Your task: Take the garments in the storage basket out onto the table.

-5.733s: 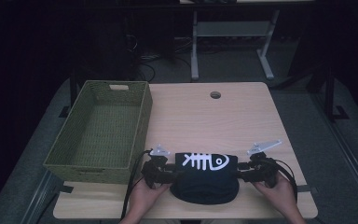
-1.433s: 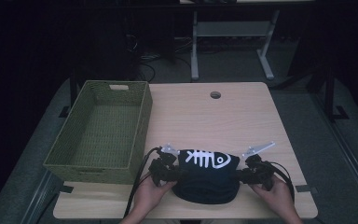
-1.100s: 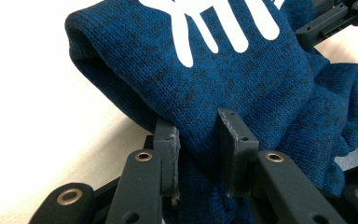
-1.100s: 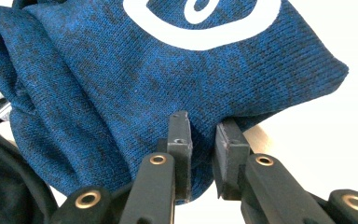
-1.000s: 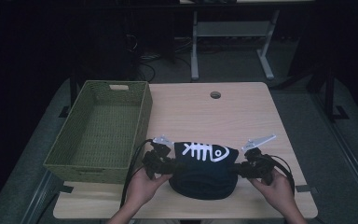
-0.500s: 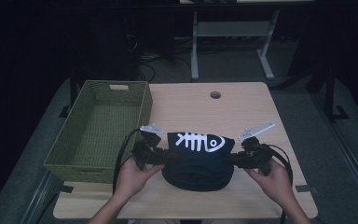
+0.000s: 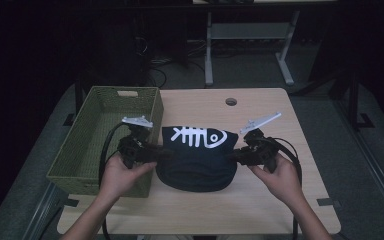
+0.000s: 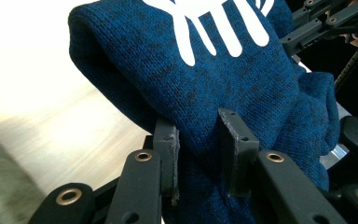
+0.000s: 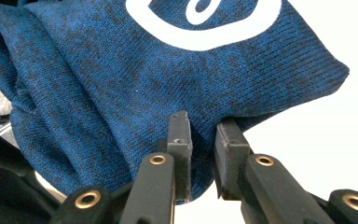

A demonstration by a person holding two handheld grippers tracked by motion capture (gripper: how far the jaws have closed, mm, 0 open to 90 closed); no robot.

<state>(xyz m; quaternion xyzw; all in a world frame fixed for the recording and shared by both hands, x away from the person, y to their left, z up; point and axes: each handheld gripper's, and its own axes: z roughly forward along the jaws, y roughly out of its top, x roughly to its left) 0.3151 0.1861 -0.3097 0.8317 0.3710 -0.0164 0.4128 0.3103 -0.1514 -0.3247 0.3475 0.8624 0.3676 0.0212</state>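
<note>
1. Folded dark blue knit garment with white fish-skeleton print (image 7: 196, 157) is held up between both grippers, above the near half of the light wooden table (image 7: 260, 107).
2. Left gripper (image 7: 164, 152): jaws narrowed onto the garment's left edge, knit fabric bunched between the pads (image 8: 168, 154).
3. Right gripper (image 7: 231, 155): jaws pinched on the garment's right edge, fabric squeezed between them in the right gripper view.
4. Garment sags in the middle; print faces up.
5. Olive-green woven rectangular basket (image 7: 87, 142) sits at the table's left, just beside the left gripper.
</note>
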